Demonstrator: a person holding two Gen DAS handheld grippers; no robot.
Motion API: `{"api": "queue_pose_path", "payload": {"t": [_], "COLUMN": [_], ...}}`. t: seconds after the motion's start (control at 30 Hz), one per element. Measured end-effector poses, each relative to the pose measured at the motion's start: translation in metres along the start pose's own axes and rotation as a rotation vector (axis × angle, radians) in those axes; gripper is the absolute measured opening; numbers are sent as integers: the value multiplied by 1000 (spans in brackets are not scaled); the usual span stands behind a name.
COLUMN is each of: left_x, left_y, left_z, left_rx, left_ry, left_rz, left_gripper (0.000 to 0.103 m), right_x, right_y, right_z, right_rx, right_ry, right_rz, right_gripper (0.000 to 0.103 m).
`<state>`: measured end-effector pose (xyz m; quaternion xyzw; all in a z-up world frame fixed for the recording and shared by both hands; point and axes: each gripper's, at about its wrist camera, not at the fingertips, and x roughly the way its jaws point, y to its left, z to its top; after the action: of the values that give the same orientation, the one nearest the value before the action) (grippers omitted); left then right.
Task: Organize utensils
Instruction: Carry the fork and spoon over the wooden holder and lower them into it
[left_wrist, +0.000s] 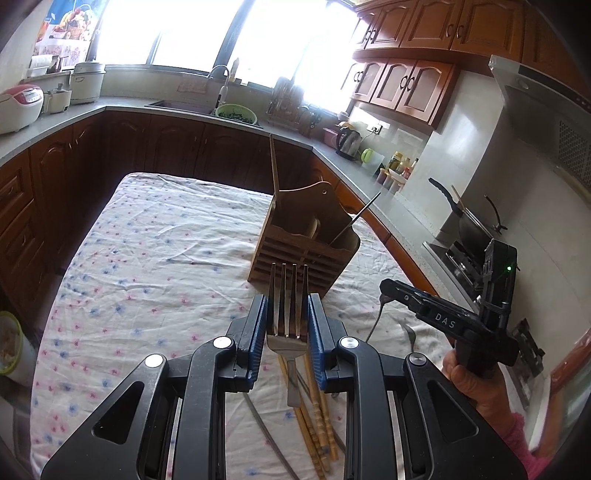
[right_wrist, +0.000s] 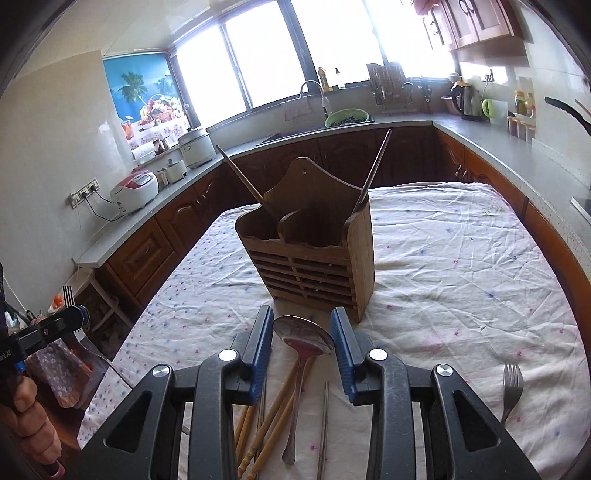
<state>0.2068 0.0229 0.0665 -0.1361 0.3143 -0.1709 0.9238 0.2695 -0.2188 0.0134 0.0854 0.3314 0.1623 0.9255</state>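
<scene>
Right, left gripper (left_wrist: 287, 325) is clamped on a fork (left_wrist: 289, 314) by the head, tines up and fwd, handle hanging below over the loose pile. Right gripper (right_wrist: 302, 332) has its jaws apart w/ a spoon (right_wrist: 303, 341) bowl between them; can't tell if the pads touch it, looks not squeezed yet.

Risks, as I judge them: fork is pinched across smooth metal near the tines, so it could pivot or slip when tilted for the drop. Spoon bowl is rounded, a close there may squirt it out. Spoon lies among wooden chopsticks (right_wrist: 269, 413) and a metal chopstick (right_wrist: 323, 424), so lifting it could drag those along.

Next out: a second fork (right_wrist: 512, 391) lies apart to the right on the floral tablecloth (right_wrist: 461, 266). Wooden utensil holder (right_wrist: 314, 258) stands just beyond both grippers, mid-table. It already has one wooden chopstick (right_wrist: 245, 184) leaning left and a thin one (right_wrist: 373, 173) leaning right; both stick out at angles and could block or get knocked on insertion. Far: counter, sink, windows.
</scene>
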Motion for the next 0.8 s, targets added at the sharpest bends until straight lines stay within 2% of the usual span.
{"api": "queue_pose_path", "payload": {"t": [0.8], "left_x": [-2], "left_y": [-4], "left_z": [17], "left_rx": [9], "left_ry": [-39], "left_rz": [-10], "left_gripper": [20], "right_x": [-13], "right_y": [7], "right_z": [26], "right_rx": [-26], "right_ry": [-54], "right_rz": [7], "right_gripper": [32]}}
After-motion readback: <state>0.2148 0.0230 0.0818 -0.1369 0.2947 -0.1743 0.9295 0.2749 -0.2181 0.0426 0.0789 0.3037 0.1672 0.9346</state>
